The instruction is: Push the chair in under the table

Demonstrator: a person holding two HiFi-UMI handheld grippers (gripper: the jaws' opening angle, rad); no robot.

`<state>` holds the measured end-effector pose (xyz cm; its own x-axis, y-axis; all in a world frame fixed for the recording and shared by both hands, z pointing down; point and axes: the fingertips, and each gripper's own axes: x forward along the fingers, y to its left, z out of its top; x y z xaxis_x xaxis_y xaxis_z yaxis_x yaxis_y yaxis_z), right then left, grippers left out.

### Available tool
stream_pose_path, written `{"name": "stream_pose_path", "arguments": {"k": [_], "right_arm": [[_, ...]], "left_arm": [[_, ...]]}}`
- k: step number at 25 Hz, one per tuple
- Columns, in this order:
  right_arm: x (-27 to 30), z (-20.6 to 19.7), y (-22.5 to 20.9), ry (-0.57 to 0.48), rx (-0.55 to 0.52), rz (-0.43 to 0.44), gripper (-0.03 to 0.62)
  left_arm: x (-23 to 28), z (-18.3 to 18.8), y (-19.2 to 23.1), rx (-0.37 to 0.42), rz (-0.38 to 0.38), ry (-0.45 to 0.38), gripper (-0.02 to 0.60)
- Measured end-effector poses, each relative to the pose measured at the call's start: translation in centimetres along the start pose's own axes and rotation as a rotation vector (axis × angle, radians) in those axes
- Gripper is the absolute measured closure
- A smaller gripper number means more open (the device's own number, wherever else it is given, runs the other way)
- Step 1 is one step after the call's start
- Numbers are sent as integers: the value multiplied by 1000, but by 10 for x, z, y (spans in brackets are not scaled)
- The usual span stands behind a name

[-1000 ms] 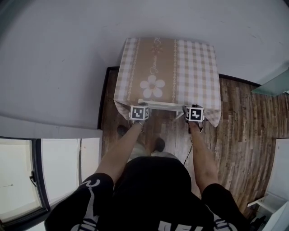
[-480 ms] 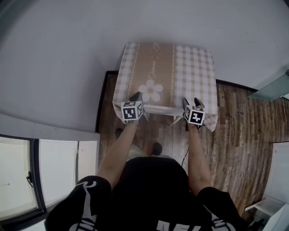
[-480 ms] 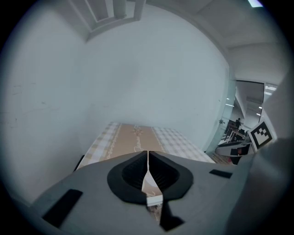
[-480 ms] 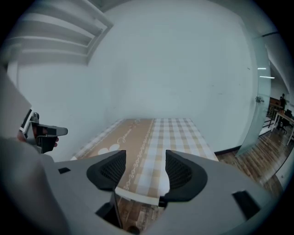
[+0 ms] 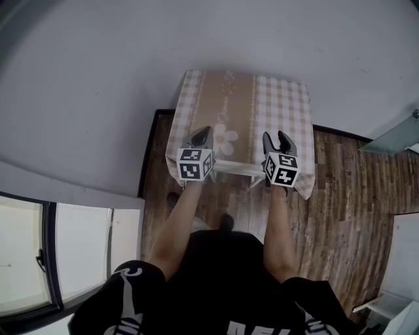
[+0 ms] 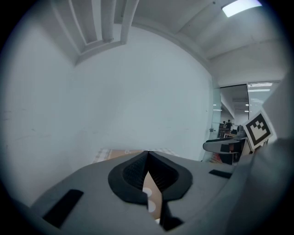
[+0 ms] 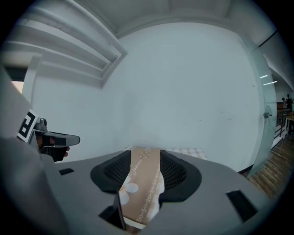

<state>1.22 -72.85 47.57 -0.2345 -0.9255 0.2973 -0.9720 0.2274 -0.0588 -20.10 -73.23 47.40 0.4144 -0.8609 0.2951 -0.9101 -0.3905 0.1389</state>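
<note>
Shining evenly across the head view, keeping the table (image 5: 281,98) crisp and shadows faint. Glaring white from a ceiling lamp (image 6: 241,6) in the left gripper view. Curving and darkening toward both gripper views' round edges, blurring near jaws.

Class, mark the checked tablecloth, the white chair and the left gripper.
checked tablecloth (image 5: 281,98), head view, on the checks right of the brown stripe.
white chair (image 5: 239,168), head view, on its top rail.
left gripper (image 5: 206,130), head view, at its closed jaw tips.
</note>
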Motion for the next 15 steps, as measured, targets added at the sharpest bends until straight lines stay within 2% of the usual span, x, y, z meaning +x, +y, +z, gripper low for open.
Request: {"name": "stream_pose_path", "arguments": {"k": [3,9,15], "right_arm": [[-6,12,8,-33,-29,10,401],[-8,18,19,-46,-53,32,441],[-4,19,27,-47,-81,43,491]], "left_arm": [[-4,15,-5,35,-26,-27,555],[-8,25,-4,21,-48,-46,557],[-9,28,-5,47,-51,-46,557]]}}
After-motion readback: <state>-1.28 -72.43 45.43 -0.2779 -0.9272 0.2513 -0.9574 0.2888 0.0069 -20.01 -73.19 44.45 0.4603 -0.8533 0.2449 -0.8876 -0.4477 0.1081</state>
